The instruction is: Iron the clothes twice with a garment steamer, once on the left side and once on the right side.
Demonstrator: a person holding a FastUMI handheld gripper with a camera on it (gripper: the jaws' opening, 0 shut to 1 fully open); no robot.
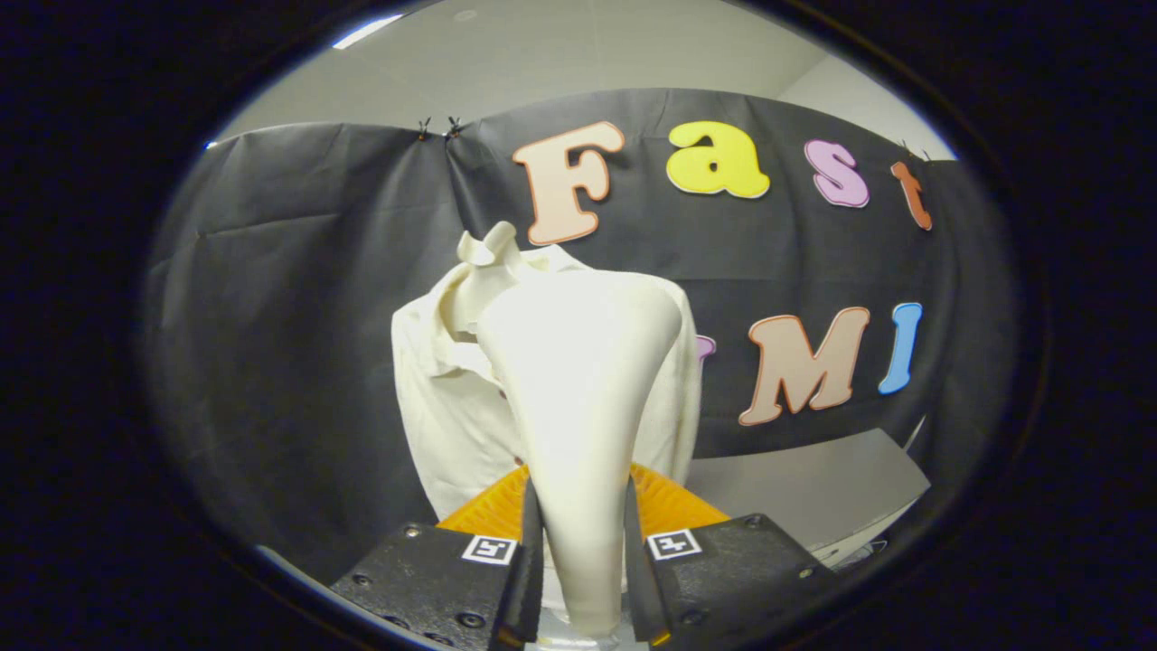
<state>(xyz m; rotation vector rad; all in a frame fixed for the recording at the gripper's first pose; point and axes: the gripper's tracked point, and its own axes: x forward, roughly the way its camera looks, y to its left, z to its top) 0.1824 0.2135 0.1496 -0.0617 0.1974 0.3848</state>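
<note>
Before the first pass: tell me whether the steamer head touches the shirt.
Cannot tell. In the gripper view the steamer, gripped between both fingers, overlaps the shirt; no gap or contact shows.

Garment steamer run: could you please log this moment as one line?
gripper: shut on garment steamer handle | steamer head: raised before cream polo shirt | shirt: hanging upright | contact with shirt: cannot tell

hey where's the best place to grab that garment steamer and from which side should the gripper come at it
Grip the garment steamer by its narrow handle, coming from behind and below, fingers either side. The body tapers from a wide head down to that slim stem. The gripper seems shut on it there, head toward the shirt.
</note>
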